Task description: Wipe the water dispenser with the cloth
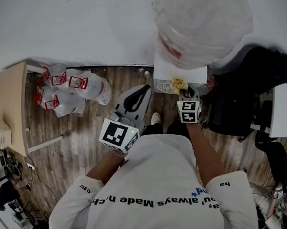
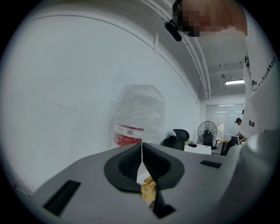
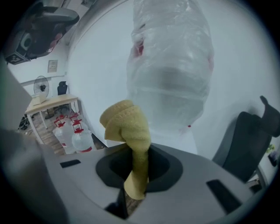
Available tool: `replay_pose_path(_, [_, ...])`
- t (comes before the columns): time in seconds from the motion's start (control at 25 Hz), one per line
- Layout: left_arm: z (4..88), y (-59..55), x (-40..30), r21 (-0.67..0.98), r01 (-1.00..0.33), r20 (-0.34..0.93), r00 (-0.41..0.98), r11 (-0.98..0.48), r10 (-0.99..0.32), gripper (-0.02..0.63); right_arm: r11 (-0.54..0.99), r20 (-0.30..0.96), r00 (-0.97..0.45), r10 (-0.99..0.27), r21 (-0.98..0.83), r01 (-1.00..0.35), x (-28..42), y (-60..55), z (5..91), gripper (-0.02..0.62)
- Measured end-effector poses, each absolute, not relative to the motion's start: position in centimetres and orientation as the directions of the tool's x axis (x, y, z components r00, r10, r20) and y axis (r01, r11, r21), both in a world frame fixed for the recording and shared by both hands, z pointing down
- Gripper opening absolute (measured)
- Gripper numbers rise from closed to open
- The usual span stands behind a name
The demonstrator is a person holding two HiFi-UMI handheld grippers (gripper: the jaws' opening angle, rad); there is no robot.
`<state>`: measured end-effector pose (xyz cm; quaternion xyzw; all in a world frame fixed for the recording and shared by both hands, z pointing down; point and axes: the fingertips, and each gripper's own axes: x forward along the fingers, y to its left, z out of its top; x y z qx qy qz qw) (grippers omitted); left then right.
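While the left gripper [image 2: 142,153] is closed empty, the right gripper [image 3: 138,165] pinches the cloth [image 3: 127,124] (bunched above its fingers [image 3: 165,168]).

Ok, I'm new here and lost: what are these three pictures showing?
No robot here: a person holds a two-jaw gripper in each hand. One picture looks down from a head camera; the others come from cameras riding on each gripper. The right gripper clamps a yellow cloth near the water dispenser, whose bottle is wrapped in plastic. The left gripper is shut and empty. Spare bottles sit on the wooden floor.
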<state>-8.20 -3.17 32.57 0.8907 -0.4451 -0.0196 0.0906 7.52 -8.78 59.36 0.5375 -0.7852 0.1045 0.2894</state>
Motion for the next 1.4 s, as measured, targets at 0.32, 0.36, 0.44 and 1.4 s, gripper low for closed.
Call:
replay_pose_path(0.32, [32.7,-3.3,-9.1,0.186,-0.799,0.057,0.589,-0.571,-0.806,0.026,0.463,0.573,-0.363,-0.735,0.032,-0.886,1.1,-8.2,60.3,0.060])
replay_pose_path(0.36, [32.7,-3.3,-9.2,0.189,-0.802,0.061,0.585,-0.567,-0.808,0.026,0.473,0.580,-0.375,-0.723,0.020,-0.881,0.5,-8.3,60.7,0.060])
replay_pose_path(0.44, [32.8,-3.4,-9.4,0.189,-0.806,0.062,0.579,-0.561,-0.813,0.026,0.489,0.592,-0.394,-0.703,0.000,-0.873,-0.6,-8.3,61.4,0.061])
replay_pose_path(1.4, [33.3,-5.2,-12.1,0.189,-0.836,0.085,0.537,-0.515,-0.840,0.026,0.448,0.674,-0.341,-0.655,-0.018,-0.894,-4.3,-9.9,67.3,0.058])
